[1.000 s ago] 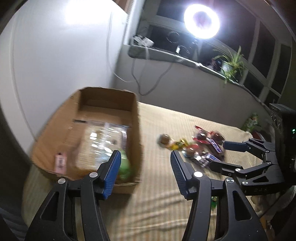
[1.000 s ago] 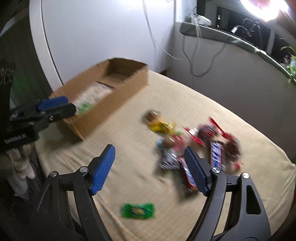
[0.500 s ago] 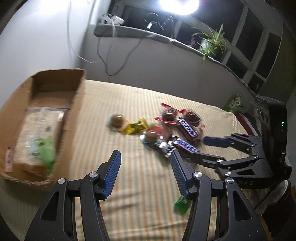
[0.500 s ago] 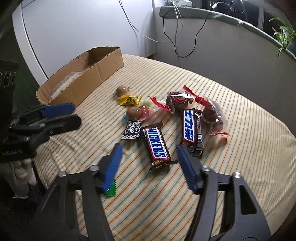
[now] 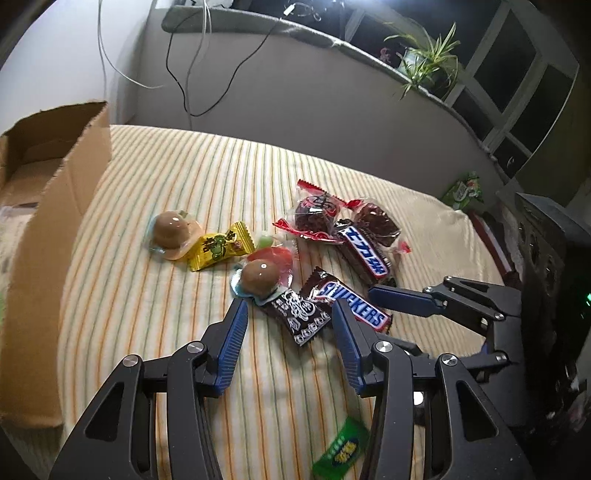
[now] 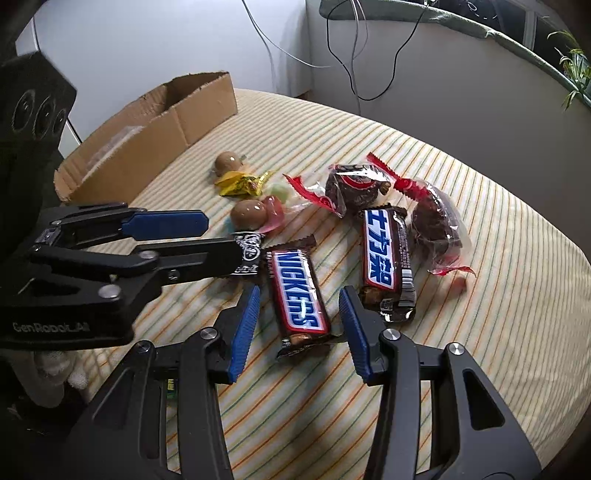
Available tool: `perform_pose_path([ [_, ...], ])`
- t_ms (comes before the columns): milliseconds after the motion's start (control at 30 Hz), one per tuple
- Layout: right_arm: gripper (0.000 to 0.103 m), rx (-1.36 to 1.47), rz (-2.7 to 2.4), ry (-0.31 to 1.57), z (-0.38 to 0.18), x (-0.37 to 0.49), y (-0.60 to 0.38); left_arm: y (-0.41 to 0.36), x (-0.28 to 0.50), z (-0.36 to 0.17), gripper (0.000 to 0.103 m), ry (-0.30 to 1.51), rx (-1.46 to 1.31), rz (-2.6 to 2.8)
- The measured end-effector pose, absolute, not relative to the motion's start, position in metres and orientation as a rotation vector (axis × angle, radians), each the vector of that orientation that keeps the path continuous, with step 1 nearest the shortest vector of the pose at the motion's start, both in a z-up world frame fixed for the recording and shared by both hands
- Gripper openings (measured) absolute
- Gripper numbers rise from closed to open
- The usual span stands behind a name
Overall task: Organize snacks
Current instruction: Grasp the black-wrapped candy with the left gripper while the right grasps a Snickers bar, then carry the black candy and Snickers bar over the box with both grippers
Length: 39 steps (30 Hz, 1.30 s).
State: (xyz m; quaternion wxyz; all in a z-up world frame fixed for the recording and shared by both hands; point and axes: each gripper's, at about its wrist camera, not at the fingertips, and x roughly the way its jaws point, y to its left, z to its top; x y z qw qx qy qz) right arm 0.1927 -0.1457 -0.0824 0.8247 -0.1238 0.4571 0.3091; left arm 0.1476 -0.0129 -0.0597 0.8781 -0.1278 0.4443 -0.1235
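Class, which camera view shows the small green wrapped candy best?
The left wrist view: the small green wrapped candy lies in plain sight on the striped cloth, low between the gripper's arms. The right wrist view shows only a sliver behind its own gripper.

A pale cloth with thin orange and green stripes (image 5: 155, 177) covers the surface across the middle of both frames. Behind it runs a grey ledge (image 5: 295, 33); 2 cables, 1 black (image 5: 177, 74) and 1 white (image 5: 110, 62), hang at upper left. A green spider plant (image 5: 424, 62) stands at upper right.
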Motion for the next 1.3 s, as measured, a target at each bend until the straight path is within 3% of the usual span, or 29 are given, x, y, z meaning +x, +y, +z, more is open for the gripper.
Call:
perform_pose_path([
  [233, 0.043, -0.257, 0.654, 0.978, -0.089, 0.196, -0.149, -0.022, 0.157, -0.071, 0.045, 0.958, -0.236, -0.246],
  [367, 0.029, -0.287, 0.633, 0.973, -0.09, 0.196, -0.151, -0.025, 0.158, -0.072, 0.041, 0.955, -0.206, -0.231],
  [600, 0.029, -0.294, 0.619, 0.98, -0.089, 0.191, -0.156, -0.032, 0.152, -0.074, 0.03, 0.947, -0.131, -0.219],
  [733, 0.029, -0.3, 0.61, 0.982, -0.089, 0.189, -0.156, -0.029, 0.152, -0.074, 0.032, 0.954, -0.149, -0.21],
  [833, 0.029, -0.294, 0.595, 0.987, -0.089, 0.19, -0.157, -0.03, 0.157, -0.073, 0.038, 0.961, -0.159, -0.208],
  [1067, 0.029, -0.288, 0.569, 0.992, -0.091, 0.189, -0.164, -0.054, 0.162, -0.076, 0.039, 0.948, -0.016, -0.178],
  [1200, 0.029, -0.284, 0.569, 0.992, -0.093, 0.189, -0.162, -0.052, 0.158, -0.077, 0.025, 0.942, 0.018, -0.176],
  [1300, 0.029, -0.275, 0.567, 0.991, -0.092, 0.189, -0.162, -0.046, 0.153, -0.076, 0.023, 0.941, 0.008, -0.185],
])
